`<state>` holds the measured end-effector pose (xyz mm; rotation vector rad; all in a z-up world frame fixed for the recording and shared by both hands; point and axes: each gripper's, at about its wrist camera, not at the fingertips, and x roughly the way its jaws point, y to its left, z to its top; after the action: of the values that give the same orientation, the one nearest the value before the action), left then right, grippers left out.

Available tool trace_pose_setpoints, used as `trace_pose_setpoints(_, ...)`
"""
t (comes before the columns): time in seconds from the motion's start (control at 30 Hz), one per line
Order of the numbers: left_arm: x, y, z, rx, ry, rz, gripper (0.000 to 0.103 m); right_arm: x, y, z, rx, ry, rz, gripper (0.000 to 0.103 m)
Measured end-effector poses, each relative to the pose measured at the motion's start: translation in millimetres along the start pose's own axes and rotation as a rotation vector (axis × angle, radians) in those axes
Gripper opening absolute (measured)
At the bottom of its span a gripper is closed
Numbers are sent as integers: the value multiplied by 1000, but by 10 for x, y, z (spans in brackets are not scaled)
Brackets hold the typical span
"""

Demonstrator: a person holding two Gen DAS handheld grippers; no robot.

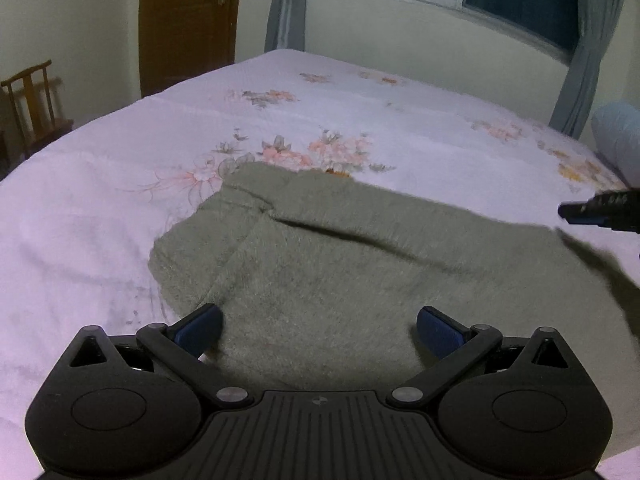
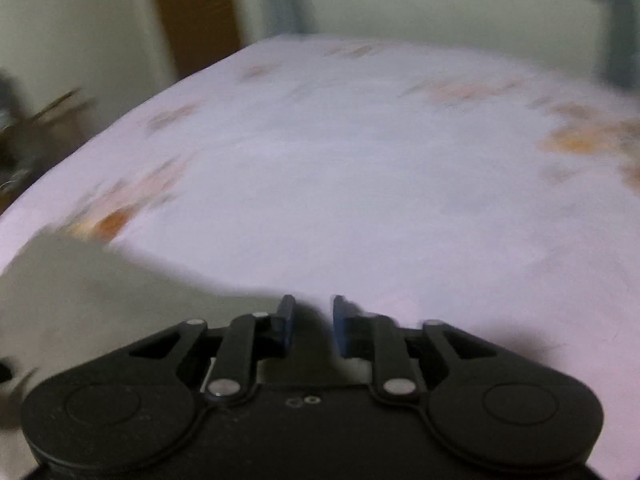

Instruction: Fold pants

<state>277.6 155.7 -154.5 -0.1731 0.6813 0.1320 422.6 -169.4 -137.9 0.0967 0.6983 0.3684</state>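
Left wrist view: the left gripper [image 1: 318, 330] hovers low over the near part of the grey-green fleece pants [image 1: 340, 264], its blue-padded jaws spread wide with nothing between them. The pants lie on the floral bedsheet [image 1: 100, 220], bunched rather than flat: a long crease runs diagonally across the middle, and what looks like a hemmed edge sits at the far left. The right gripper [image 1: 600, 210] shows at the right edge, above the garment's right end; from here I cannot tell how its jaws stand. A wooden chair [image 1: 32, 108], a door [image 1: 188, 20], grey curtains [image 1: 588, 52] and a pale rolled bolster [image 1: 620, 140] ring the bed.

To do this step well, I judge the left gripper should settle on a true edge, not the fabric's middle, pinch both layers, and wait for the other side so the lift is even; fleece clings and drags, so lifting clear should fold more cleanly than sliding.

Right wrist view: heavily motion-blurred. The right gripper [image 2: 314, 326] has its jaws parted by a narrow gap, empty, over bare sheet [image 2: 360, 180]. The pants [image 2: 100, 300] fill the lower left, beside the left finger. It probably needs to come back left onto the cloth before closing.
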Motion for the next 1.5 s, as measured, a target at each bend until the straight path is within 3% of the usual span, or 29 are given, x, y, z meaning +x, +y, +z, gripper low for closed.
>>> trace_pose_setpoints(0.13,-11,-13,57,-16,-5,17,103,-48,16,3,2,20,57,17)
trace_pose_setpoints(0.27,56,-14,-20,27,31,23,103,200,175,-217,-54,159,94,18)
trace_pose_setpoints(0.33,32,17,-43,26,37,11,103,112,274,-359,-95,137,94,24)
trace_pose_setpoints(0.43,-82,83,-25,-27,39,-5,103,-190,311,-416,-136,66,45,24)
trace_pose_setpoints(0.5,-163,124,-10,-63,27,5,103,-574,126,-465,-50,8,75,25)
trace_pose_setpoints(0.57,-238,113,-10,-76,19,1,103,-1112,-123,-624,20,-73,47,44)
trace_pose_setpoints(0.63,-303,45,-18,-75,13,-10,103,-1698,-431,-873,78,-139,7,53)
trace_pose_setpoints(0.7,-372,-79,-35,-50,-1,-40,103,-2310,-786,-1204,133,-198,-97,53)
trace_pose_setpoints(0.87,-436,-541,-120,-19,-15,-86,103,-3572,-1856,-2129,453,-293,-407,53)
trace_pose_setpoints(0.97,-469,-861,-206,-26,-24,-120,103,-3951,-2301,-2533,648,-352,-474,53)
trace_pose_setpoints(1.03,-499,-1049,-277,-6,-21,-100,103,-4017,-2485,-2707,748,-377,-473,53)
trace_pose_setpoints(1.2,-674,-1511,-504,-19,-27,-165,103,-3843,-2700,-2989,977,-447,-402,51)
trace_pose_setpoints(1.3,-734,-1822,-637,-3,-17,-204,103,-3786,-2741,-3041,1005,-477,-365,49)
trace_pose_setpoints(1.5,-770,-2359,-804,47,2,-226,103,-3618,-2878,-2962,1018,-455,-350,42)
